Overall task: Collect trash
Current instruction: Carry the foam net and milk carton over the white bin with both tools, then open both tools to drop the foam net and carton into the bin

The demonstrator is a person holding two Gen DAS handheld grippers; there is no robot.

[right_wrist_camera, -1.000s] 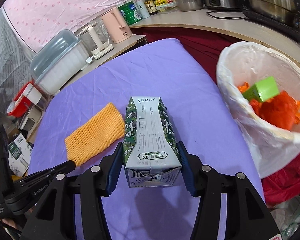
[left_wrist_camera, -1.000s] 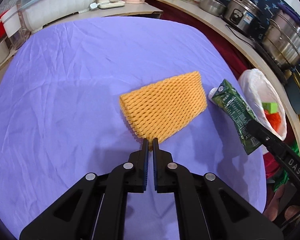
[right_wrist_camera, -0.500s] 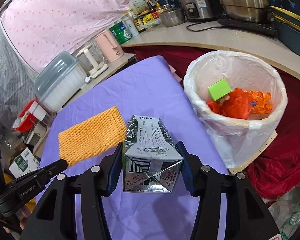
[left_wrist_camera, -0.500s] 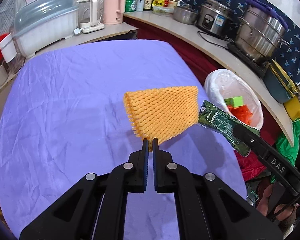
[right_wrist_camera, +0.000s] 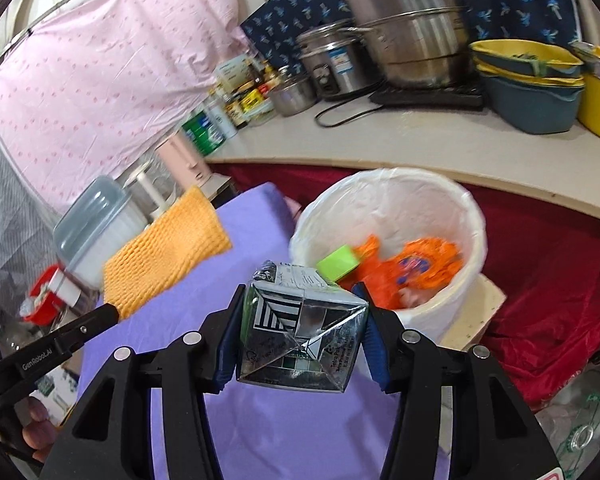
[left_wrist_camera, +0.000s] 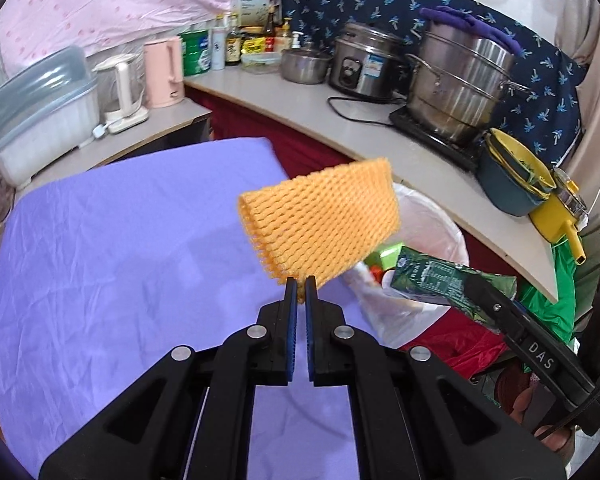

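Left gripper point(left_wrist_camera: 301, 280): clenched on the lower corner of the orange foam-net fruit sleeve point(left_wrist_camera: 320, 224), lifted clear of the purple tablecloth point(left_wrist_camera: 120, 260).
Right gripper point(right_wrist_camera: 302, 332): grasping the dark green and white milk carton point(right_wrist_camera: 302, 336) by its sides, base toward the camera, tip pointing at the bin.
White bag-lined round trash bin point(right_wrist_camera: 474, 216): just beyond the table edge, holding a lime green box point(right_wrist_camera: 338, 262) and crumpled orange wrapping point(right_wrist_camera: 424, 266).
Sleeve position: in the air, near the bin rim.
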